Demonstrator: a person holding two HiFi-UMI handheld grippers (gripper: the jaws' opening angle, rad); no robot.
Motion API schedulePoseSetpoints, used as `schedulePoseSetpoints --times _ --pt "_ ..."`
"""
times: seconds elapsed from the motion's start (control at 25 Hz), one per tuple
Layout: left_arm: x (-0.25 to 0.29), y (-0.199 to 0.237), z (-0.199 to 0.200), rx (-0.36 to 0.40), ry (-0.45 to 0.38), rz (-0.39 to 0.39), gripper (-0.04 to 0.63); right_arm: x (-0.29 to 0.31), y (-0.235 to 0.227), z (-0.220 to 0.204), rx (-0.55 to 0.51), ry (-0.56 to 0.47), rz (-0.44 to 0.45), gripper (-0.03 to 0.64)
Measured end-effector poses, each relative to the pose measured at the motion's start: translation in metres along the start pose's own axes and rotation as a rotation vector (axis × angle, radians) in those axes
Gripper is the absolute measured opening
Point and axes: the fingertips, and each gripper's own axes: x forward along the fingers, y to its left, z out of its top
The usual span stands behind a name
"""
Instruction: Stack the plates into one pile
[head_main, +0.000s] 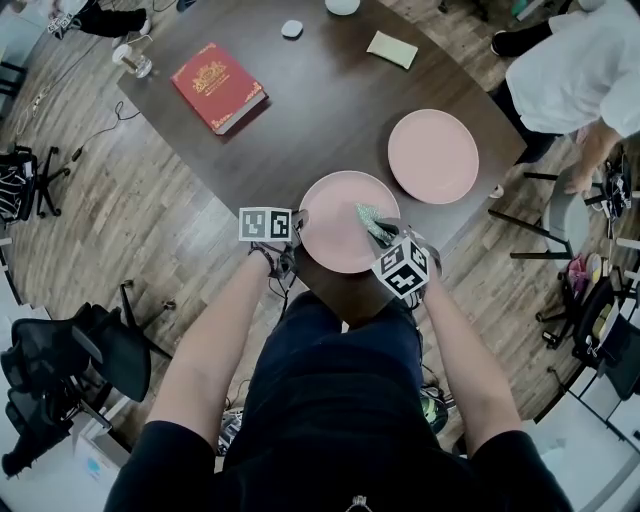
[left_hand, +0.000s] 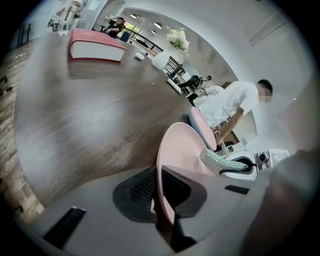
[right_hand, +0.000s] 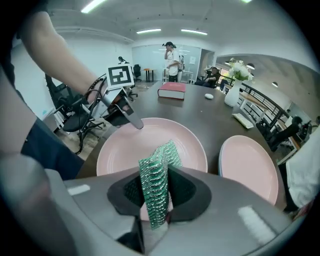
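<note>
Two pink plates lie side by side on the dark wooden table (head_main: 250, 140). The near plate (head_main: 335, 240) (left_hand: 182, 147) (right_hand: 150, 142) is at the table's front edge, and the far plate (head_main: 433, 155) (right_hand: 250, 167) sits to its right and further back. My left gripper (head_main: 299, 229) (left_hand: 159, 196) is shut on the near plate's left rim. Over that plate's right side, my right gripper (head_main: 376, 230) (right_hand: 156, 192) is shut on a green scouring pad (head_main: 371, 221) (right_hand: 157, 180) (left_hand: 220, 161) that sticks up between its jaws.
A red book (head_main: 217, 86) (right_hand: 172, 90) lies at the back left of the table, with a yellow-green cloth (head_main: 392, 48) and a small white object (head_main: 291, 29) further back. A person in white (head_main: 575, 70) stands at the right. Black office chairs (head_main: 80, 350) stand at the left.
</note>
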Motion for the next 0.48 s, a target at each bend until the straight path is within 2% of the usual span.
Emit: schedulePoseSetpoints --times 0.2,0.48 --pt "-0.013 0.007 -0.008 -0.106 -0.053 -0.006 0.015 -0.020 0.000 0.014 0.022 -0.062 -0.028 0.087" --pt "-0.046 -0.002 -0.008 -0.178 -0.154 -0.020 0.018 -0.055 -0.007 0.027 0.076 -0.142 -0.081 0.087"
